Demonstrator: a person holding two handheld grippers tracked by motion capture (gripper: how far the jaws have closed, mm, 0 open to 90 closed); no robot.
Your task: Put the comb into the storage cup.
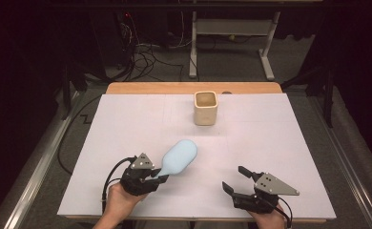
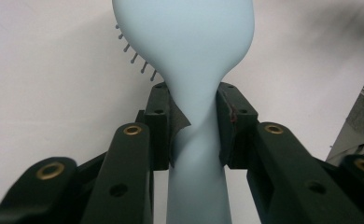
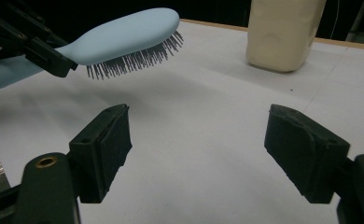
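Observation:
A pale blue hairbrush (image 1: 179, 156) hangs above the white table top, bristles down, its handle clamped in my left gripper (image 1: 156, 174). In the left gripper view the jaws press both sides of the brush's neck (image 2: 194, 107). The right gripper view shows the hairbrush (image 3: 124, 35) lifted off the surface, held from the left. My right gripper (image 1: 233, 179) rests near the front edge at the right, jaws wide apart with nothing between them; its fingers (image 3: 106, 140) frame bare table. A cream square cup (image 1: 206, 108) stands upright at the back centre, also the cup (image 3: 283, 32) ahead of the right gripper.
The white sheet (image 1: 127, 124) covers a wooden table whose far edge (image 1: 150, 88) shows as a tan strip. Beyond it are a desk frame (image 1: 232, 28) and cables on the floor (image 1: 146, 55). A metal rail (image 1: 36, 167) runs along the left side.

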